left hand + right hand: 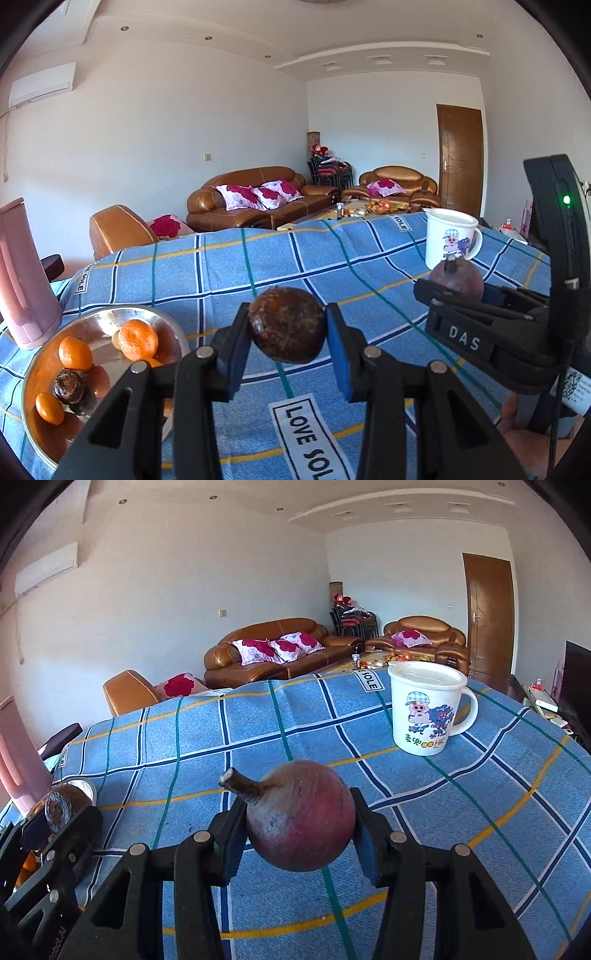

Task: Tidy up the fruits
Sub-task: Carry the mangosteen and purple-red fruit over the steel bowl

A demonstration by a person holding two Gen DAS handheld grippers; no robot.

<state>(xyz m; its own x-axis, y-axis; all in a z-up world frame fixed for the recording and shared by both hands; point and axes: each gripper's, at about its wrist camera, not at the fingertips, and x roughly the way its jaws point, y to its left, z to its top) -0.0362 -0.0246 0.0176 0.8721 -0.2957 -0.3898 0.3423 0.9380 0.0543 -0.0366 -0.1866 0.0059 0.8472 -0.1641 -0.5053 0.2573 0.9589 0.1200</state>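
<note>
The left gripper (288, 332) pinches a brown fruit (287, 324) above the table (258, 258); the right gripper (299, 823) pinches a stemmed purple fruit (301, 816). Both should be lowered gently into the bowl (37, 369) beside the oranges (138, 339), clear of its rim.

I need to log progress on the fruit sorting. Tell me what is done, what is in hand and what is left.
Done: three oranges and a dark passion fruit already lie in the metal bowl.
In hand: the left gripper is shut on a brown passion fruit; the right gripper is shut on a purple stemmed fruit, both above the cloth.
Left: both held fruits are not yet set down; no other loose fruit shows on the blue checked cloth.
</note>
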